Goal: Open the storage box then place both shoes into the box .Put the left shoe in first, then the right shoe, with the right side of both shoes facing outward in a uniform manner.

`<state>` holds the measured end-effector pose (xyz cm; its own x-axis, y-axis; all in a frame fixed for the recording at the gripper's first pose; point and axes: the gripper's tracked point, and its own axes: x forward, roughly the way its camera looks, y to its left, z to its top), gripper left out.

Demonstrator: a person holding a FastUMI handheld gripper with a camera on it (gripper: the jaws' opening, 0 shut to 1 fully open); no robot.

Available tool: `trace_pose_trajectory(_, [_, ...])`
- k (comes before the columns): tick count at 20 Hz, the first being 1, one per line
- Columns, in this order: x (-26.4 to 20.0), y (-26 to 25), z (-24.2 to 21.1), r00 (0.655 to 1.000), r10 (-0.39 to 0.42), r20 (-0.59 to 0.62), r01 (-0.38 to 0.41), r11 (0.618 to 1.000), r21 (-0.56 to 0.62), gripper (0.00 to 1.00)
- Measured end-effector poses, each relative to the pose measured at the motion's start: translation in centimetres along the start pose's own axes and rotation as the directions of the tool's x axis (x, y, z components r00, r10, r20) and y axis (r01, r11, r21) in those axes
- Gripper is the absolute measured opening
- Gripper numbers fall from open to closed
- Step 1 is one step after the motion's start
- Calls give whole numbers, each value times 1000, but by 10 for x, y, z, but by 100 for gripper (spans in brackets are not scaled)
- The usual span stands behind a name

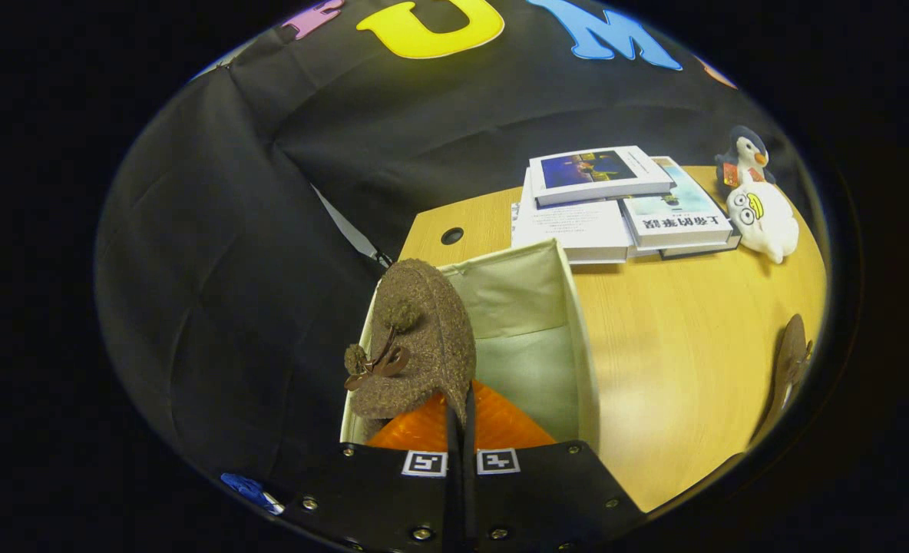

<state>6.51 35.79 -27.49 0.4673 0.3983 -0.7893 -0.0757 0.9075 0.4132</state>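
The gripper (461, 418), fingers pinched nearly together on the rear edge of the brown shoe (416, 338), holds it over the left part of the open storage box (581, 338) on the wooden table (685, 361). That thin pinch could let the shoe twist or drop wrongly (the second shoe (792, 361) waits well apart). Its long axis runs away from the fingers, toe farthest.
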Motion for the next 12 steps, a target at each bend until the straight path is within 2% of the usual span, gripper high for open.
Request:
trace_pose_trajectory(5, [31, 1, -18, 998, -38, -45, 40, 999, 35, 0])
trace_pose_trajectory(8, [43, 9, -28, 997, -31, -70, 34, 999, 41, 1])
trace_pose_trajectory(11, [47, 23, -40, 994, 28, -102, -27, 1000, 3, 17])
trace_pose_trajectory(12, [45, 29, -43, 992, 62, -110, -63, 998, -6, 40])
